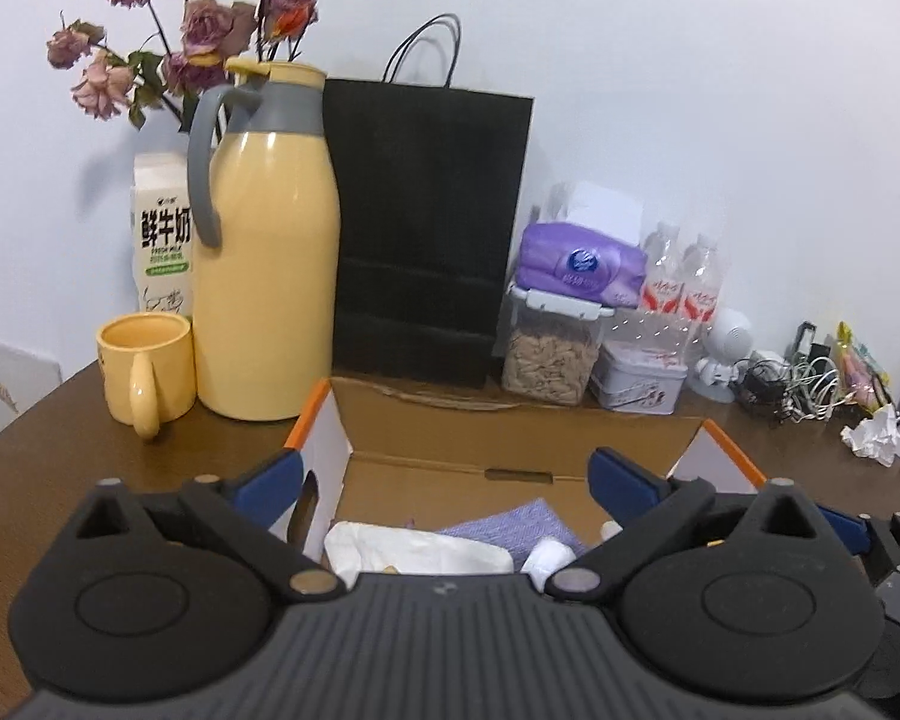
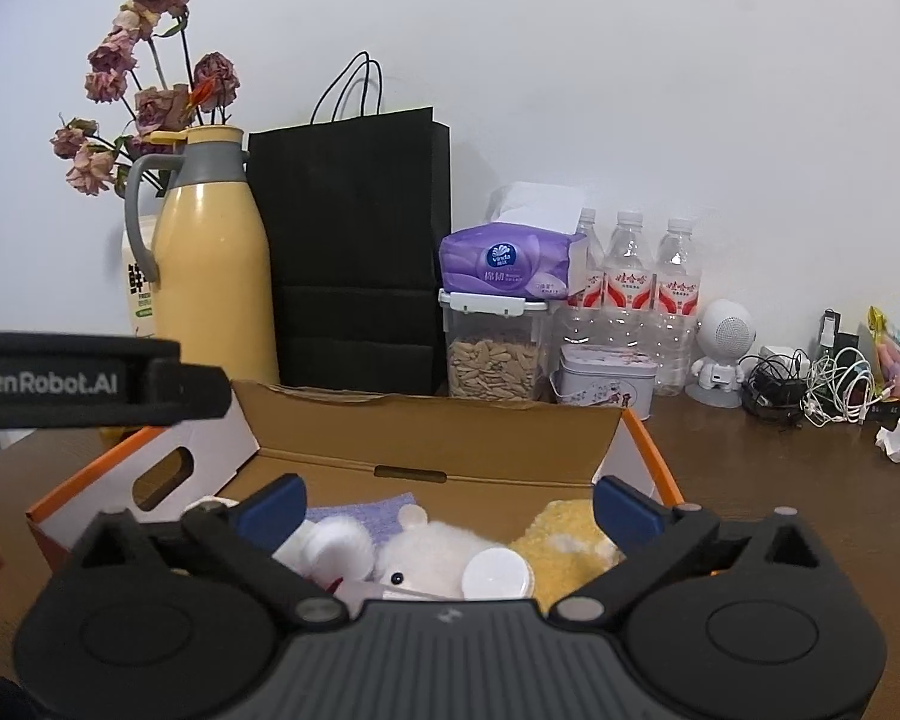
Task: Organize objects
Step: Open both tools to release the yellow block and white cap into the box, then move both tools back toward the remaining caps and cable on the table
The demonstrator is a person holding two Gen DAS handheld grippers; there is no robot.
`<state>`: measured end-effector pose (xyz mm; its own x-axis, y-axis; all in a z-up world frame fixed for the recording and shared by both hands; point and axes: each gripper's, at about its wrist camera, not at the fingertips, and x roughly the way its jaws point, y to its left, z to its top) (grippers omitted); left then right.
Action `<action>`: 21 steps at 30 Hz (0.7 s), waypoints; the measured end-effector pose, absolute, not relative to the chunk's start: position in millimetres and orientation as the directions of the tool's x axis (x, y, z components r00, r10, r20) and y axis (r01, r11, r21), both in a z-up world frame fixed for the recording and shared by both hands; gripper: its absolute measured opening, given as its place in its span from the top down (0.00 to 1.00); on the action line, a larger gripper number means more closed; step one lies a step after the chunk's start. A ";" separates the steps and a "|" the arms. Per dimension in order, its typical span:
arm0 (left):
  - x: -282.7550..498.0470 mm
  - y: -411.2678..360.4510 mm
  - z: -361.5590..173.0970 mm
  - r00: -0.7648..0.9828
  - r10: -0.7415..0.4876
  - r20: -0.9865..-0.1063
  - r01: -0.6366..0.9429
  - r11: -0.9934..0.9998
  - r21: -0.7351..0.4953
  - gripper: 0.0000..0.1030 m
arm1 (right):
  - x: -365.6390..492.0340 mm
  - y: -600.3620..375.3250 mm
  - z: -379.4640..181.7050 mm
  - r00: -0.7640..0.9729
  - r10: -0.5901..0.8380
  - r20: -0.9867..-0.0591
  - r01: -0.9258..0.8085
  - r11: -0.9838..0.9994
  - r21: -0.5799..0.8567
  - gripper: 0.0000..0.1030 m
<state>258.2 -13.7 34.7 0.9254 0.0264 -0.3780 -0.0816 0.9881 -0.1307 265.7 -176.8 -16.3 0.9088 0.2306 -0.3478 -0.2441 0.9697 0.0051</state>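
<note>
- Two grippers hang over an open cardboard box (image 2: 426,438) on a brown table (image 1: 78,438), each with its blue-tipped jaws spread wide and nothing between them.
- At far left by the wall stands a milk carton (image 1: 162,234) beneath a bunch of dried roses (image 1: 192,24).
- Just in front of the carton sits a yellow mug (image 1: 144,366), touching or nearly touching a tall yellow thermos jug (image 1: 270,276) with a grey handle.
- Right of the jug a black paper bag (image 1: 426,228) stands upright against the wall, directly behind the box.
- The left gripper (image 1: 444,480) hovers above the box's left half, where a white cloth (image 1: 414,552) and a purple cloth (image 1: 510,525) lie inside.
- The right gripper (image 2: 447,507) hovers above the box's middle; under it lie a white plush toy (image 2: 432,552), a white round lid (image 2: 497,573) and a yellow fluffy piece (image 2: 570,540).
- In the right wrist view the left gripper's black body enters from the left edge, above the box's left wall.
- Right of the bag a clear lidded container (image 2: 492,354) of seeds carries a purple tissue pack (image 2: 507,264).
- Beside it stand a small tin (image 2: 606,381) and three water bottles (image 2: 630,294).
- Further right are a white toy robot (image 2: 723,354), tangled cables (image 2: 810,384) and crumpled paper (image 1: 879,435).
</note>
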 end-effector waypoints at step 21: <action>241.3 -10.4 37.8 0.934 -0.010 -0.356 -0.054 0.984 -0.170 0.00 | 252.9 -181.8 -10.7 0.906 0.243 -0.347 -0.254 0.967 0.014 0.00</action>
<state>241.3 -10.4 37.8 0.9343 -0.0101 -0.3564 -0.0542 0.9839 -0.1702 252.9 -181.8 -10.7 0.9057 0.2432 -0.3472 -0.2544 0.9670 0.0138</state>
